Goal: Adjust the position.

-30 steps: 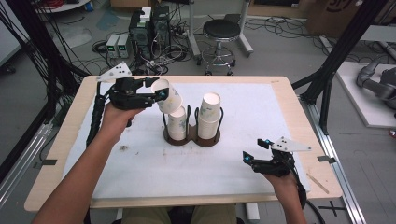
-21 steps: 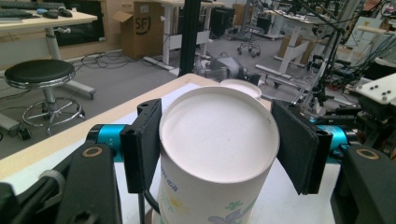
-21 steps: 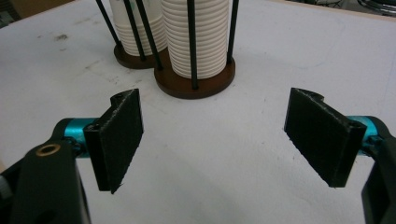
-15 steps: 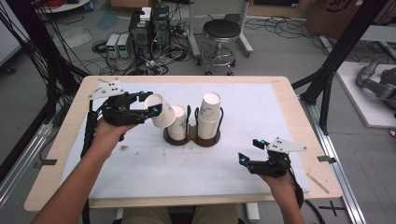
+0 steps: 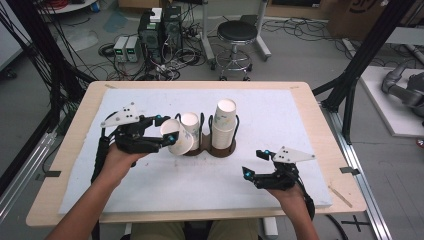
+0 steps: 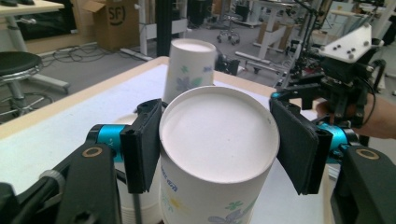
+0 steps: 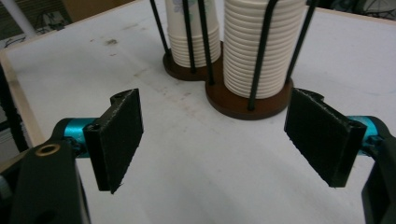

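A person's left gripper [image 5: 167,131] pinches a paper cup [image 5: 177,136] between its jaws, the cup tipped on its side with its base toward the gripper's camera, just left of the wire cup holder [image 5: 209,145] at mid-table. Two stacks of upturned cups [image 5: 224,122] stand in the holder. The right gripper [image 5: 254,164] hovers near the table's [image 5: 300,105] front right, jaws spread wide with nothing between them.
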`<action>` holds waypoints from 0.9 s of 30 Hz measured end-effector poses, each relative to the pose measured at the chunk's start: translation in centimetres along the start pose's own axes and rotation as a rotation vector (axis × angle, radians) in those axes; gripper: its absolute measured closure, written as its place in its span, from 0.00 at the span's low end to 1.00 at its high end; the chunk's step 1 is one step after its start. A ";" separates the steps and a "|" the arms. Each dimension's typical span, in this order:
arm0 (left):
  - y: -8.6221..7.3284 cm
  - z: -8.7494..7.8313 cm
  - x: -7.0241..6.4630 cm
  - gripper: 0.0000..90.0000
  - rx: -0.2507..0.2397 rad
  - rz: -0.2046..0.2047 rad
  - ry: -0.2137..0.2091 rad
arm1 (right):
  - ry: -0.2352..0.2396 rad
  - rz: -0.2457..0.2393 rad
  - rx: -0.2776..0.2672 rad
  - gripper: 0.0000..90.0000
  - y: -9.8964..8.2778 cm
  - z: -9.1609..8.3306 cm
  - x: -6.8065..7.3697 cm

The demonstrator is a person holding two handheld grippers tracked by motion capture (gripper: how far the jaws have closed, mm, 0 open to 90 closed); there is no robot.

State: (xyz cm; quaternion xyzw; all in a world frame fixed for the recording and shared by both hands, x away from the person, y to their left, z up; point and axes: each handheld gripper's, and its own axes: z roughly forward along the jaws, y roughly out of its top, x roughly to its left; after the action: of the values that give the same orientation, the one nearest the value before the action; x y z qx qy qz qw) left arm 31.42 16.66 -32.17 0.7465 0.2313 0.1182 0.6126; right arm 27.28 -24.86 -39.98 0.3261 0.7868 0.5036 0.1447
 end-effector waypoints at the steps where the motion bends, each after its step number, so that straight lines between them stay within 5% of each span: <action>1: 0.0 0.0 0.0 0.41 0.000 0.000 0.000 | 0.010 0.001 0.000 0.22 0.1 0.2 0.2; 9: -1.5 0.7 -1.1 0.41 0.022 0.008 -0.033 | 0.083 -0.037 -0.011 0.22 1.0 1.6 1.3; 18: -2.3 1.6 -2.2 0.41 0.037 0.027 -0.075 | 0.223 -0.115 -0.054 0.22 3.4 3.5 3.9; 27: -2.5 2.1 -2.8 0.41 0.050 0.032 -0.107 | 0.268 -0.156 -0.019 0.22 4.3 5.6 4.6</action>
State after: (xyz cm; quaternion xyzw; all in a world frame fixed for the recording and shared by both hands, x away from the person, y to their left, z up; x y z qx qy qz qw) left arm 29.49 13.83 -34.75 0.7705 0.1892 0.0819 0.6032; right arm 28.53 -16.69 -38.21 0.1922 0.8174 0.5372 0.0800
